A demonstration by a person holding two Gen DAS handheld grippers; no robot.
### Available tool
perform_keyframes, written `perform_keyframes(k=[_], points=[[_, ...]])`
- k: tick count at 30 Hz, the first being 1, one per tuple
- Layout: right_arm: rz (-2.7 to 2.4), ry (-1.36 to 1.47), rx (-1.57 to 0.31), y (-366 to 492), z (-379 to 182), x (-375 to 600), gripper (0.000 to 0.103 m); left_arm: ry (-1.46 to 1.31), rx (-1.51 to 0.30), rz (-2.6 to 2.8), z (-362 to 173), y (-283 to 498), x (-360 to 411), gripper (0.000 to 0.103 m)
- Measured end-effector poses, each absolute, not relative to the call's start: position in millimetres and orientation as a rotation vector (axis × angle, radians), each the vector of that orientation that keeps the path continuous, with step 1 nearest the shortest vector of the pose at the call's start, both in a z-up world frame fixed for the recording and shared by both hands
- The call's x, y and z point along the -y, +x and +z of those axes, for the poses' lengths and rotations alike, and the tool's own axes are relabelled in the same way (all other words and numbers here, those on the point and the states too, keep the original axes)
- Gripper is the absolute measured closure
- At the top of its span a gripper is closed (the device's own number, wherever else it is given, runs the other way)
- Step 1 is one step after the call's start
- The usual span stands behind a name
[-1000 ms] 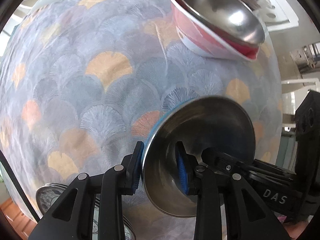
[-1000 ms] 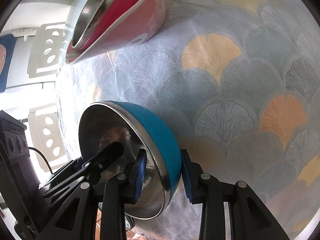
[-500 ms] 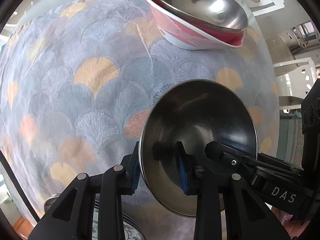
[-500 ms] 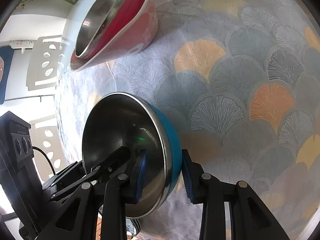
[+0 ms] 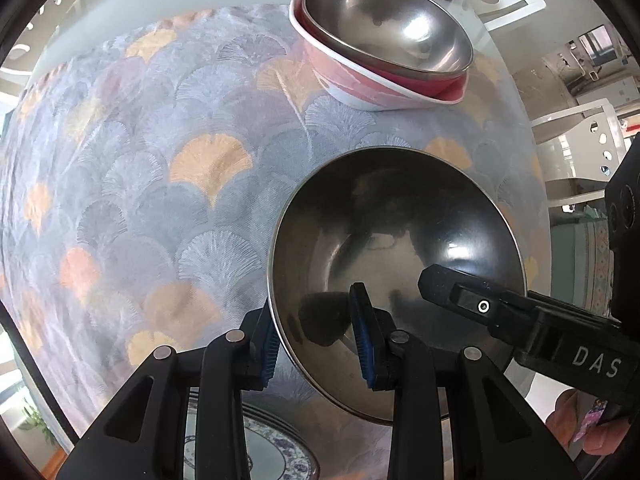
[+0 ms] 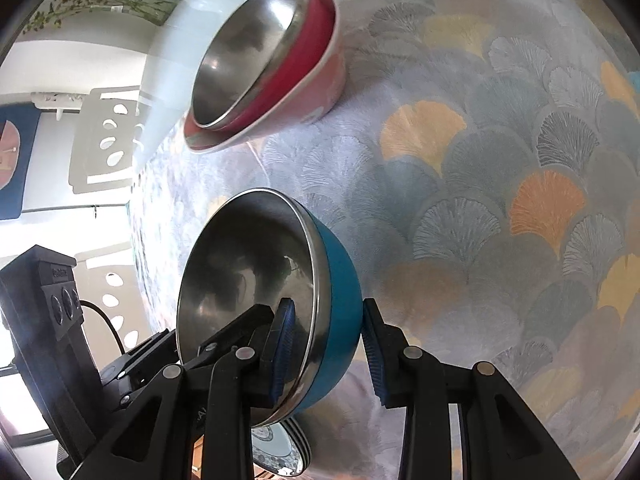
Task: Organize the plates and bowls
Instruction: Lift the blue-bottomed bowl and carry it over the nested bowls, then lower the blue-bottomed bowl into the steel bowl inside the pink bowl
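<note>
In the left wrist view, a steel-lined bowl (image 5: pixel 396 248) is clamped at its near rim by the left gripper (image 5: pixel 318 340), one pad outside, one inside. The right gripper's finger reaches into the bowl from the right. Beyond, a steel bowl (image 5: pixel 388 28) is nested in a pink bowl (image 5: pixel 352 88) on a fan-patterned cloth (image 5: pixel 160 184). A patterned plate (image 5: pixel 276 452) is seen below.

In the right wrist view, the bowl's blue wall (image 6: pixel 340 308) is pinched between the pads of the right gripper (image 6: pixel 328 348), and it is held tilted above the cloth (image 6: pixel 500 160). The nested pair (image 6: pixel 276 60) stands well apart.
</note>
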State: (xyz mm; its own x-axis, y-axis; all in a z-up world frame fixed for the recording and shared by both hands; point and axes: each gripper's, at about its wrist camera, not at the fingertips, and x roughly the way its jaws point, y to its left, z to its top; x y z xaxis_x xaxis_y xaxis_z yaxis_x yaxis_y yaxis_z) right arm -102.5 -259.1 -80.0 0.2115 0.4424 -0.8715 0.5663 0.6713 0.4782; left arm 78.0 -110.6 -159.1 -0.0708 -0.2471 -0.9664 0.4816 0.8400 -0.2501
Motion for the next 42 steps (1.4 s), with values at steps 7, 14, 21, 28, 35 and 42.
perform_keyframes(k=[7, 14, 21, 28, 35, 42], points=[[-0.101, 0.9, -1.407, -110.7, -68.8, 254.5, 0.07, 0.181, -1.504, -0.617, -146.8, 79.0, 98.9, 0.075], [-0.089, 0.892, -1.374, -115.9, -51.6, 254.1, 0.07, 0.161, -1.476, -0.623, -125.0, 80.6, 80.0, 0.075], [-0.065, 0.865, -1.328, -122.8, -24.4, 263.8, 0.07, 0.14, -1.437, -0.623, -94.7, 84.4, 65.4, 0.073], [-0.028, 0.829, -1.265, -114.1, 14.1, 276.7, 0.069, 0.094, -1.374, -0.614, -60.1, 99.3, 68.9, 0.073], [-0.003, 0.765, -1.186, -83.4, 59.3, 294.4, 0.069, 0.059, -1.302, -0.624, -24.1, 132.1, 94.8, 0.073], [-0.009, 0.766, -1.14, -44.0, 72.5, 314.5, 0.068, 0.041, -1.299, -0.617, -25.8, 167.7, 123.5, 0.073]])
